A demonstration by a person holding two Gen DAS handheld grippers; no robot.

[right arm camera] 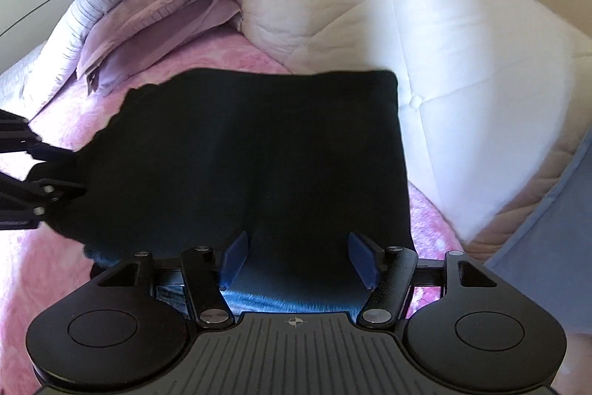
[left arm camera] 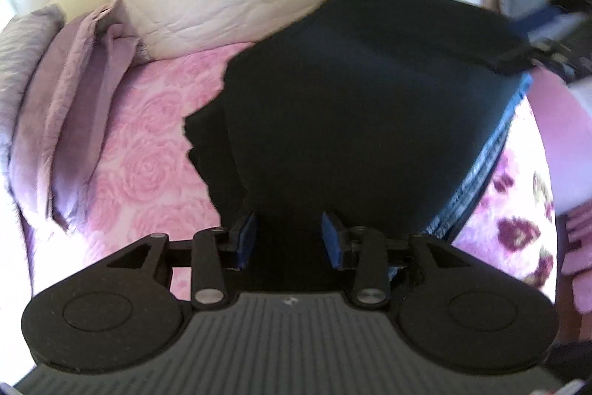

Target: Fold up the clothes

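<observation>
Bedroom: pink rose bedspread (right arm camera: 55, 265), white duvet (right arm camera: 425, 36), folded linens (right arm camera: 155, 13).

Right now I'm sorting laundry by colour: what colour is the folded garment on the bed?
Black; the folded garment shows best in the right wrist view.

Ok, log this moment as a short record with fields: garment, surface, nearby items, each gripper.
garment: dark garment, folded flat, blue denim showing at its near edge
surface: pink rose-patterned bedspread
nearby: cream duvet behind; stack of lilac linens at the back left
left gripper: jaws apart over the garment's edge, nothing pinched
right gripper: jaws wide apart over the garment's near edge, nothing pinched
</observation>
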